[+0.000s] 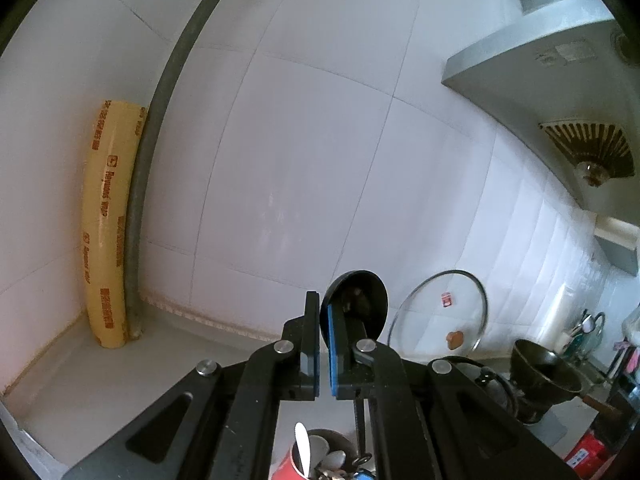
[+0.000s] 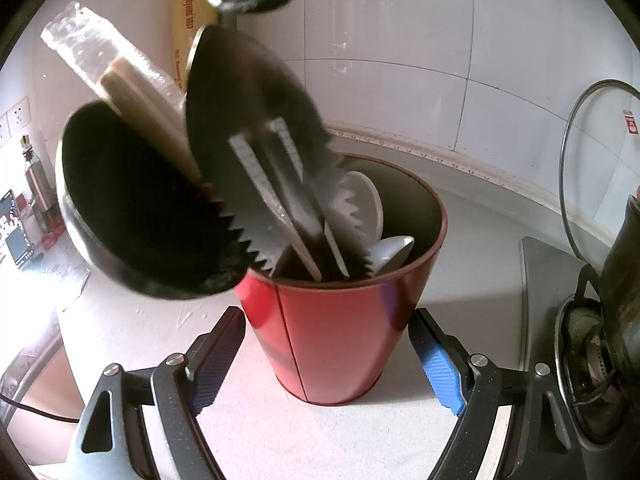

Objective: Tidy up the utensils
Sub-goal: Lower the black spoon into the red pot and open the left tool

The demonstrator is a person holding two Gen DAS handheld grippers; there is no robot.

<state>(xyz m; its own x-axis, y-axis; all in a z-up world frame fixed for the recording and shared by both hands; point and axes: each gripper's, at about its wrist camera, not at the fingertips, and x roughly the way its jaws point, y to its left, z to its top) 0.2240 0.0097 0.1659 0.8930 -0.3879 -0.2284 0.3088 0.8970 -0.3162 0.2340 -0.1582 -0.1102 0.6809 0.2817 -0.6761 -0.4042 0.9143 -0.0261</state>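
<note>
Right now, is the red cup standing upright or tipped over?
Upright: the red cup stands on its base on the counter, opening upward, utensils inside.

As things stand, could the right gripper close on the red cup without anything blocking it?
Probably yes. The right gripper is open, with its blue pads on either side of the red cup, low on the wall. The black ladle and the slotted spatula lean out above the rim, clear of the fingers.

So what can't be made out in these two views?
- Left wrist: the left tool hides the black ladle's handle; grip unclear.
- Left wrist: bottom edge cuts off the red cup.
- Right wrist: blurred black serrated utensil hides the cup's contents.
</note>
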